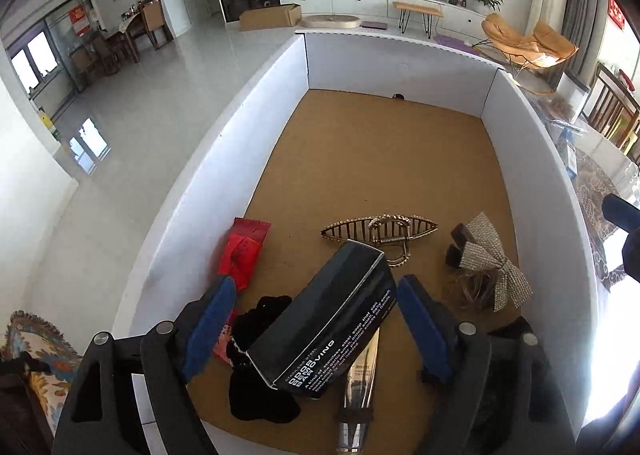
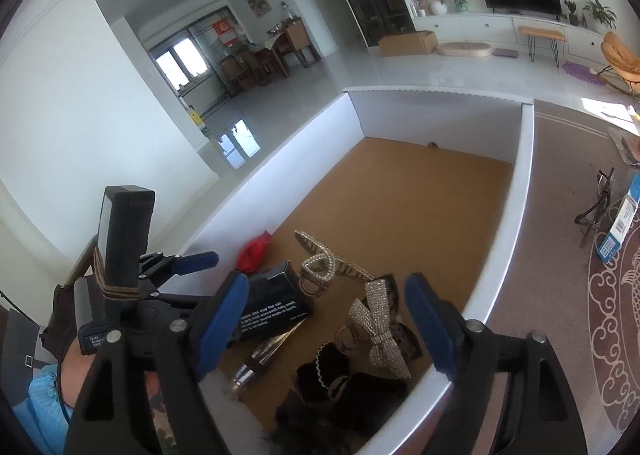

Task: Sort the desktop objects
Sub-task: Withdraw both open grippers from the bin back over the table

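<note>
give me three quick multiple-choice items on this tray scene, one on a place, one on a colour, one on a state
1. Where does the red packet lie?
A. by the tray's left wall
B. in the far right corner
C. outside the tray

2. What colour is the box with white print?
A. white
B. black
C. orange

3. How do the left gripper's jaws stand?
A. shut on the bow hair clip
B. shut with nothing between them
C. open, astride the box without pressing it

Answers: 1 A, the packet sits against the white wall on the left. 2 B, its faces are black. 3 C, both blue pads stand clear of the box sides.
</note>
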The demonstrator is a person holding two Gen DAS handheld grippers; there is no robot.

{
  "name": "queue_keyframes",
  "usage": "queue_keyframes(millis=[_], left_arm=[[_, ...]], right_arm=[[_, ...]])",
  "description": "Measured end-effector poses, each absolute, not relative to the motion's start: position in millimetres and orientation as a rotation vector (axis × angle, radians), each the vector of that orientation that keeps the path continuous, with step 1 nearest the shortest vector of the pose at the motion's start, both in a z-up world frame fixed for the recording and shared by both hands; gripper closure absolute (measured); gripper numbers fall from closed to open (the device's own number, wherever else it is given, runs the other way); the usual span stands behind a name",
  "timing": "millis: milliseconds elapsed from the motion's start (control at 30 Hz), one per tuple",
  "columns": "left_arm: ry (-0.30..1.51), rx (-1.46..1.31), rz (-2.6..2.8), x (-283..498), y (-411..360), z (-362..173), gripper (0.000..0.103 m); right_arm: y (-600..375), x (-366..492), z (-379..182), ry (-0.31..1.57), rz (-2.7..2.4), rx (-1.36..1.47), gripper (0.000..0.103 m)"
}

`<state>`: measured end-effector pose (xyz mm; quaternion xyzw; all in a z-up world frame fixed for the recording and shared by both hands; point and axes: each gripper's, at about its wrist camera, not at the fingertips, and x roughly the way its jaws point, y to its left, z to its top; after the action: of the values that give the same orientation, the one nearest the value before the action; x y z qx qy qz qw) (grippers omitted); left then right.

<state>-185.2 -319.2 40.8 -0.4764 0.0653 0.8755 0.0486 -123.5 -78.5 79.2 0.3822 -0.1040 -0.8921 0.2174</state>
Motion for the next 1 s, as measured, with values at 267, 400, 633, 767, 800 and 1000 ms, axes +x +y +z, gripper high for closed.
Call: queue_keyframes(millis=[267, 400, 633, 767, 800, 1000], left_arm=[[0.215, -1.036, 2.488, -121.1, -216.0, 96.6, 0.02], [0.262, -0.916, 2.283, -73.9, -139.5, 115.8, 0.009], [0.43, -1.012, 2.124, -46.1, -32.7, 40.5, 0.0], [0.506, -1.084, 2.182, -71.3, -8.0, -15.7, 0.0], [0.482, -1.104, 2.185, -77.6, -7.6, -23.8, 0.0], [0.408, -1.183, 2.229, -105.3, -5.6, -54.3, 0.0]], right_arm=[[65.7, -26.3, 45.8, -0.241, -2.919, 1.06, 0.006], [147.2, 5.9, 6.8, -0.283, -3.08, 1.327, 0.006], [227.5, 52.2, -26.6, -0.451, -3.209, 1.555, 0.006], [236.4, 62.3, -30.1, -0.467, -3.257, 1.589, 0.006], [236.1, 63.9, -31.2, -0.465, -3.263, 1.589, 0.006], [230.2, 63.3, -35.1, -0.451, -3.259, 1.566, 0.006]])
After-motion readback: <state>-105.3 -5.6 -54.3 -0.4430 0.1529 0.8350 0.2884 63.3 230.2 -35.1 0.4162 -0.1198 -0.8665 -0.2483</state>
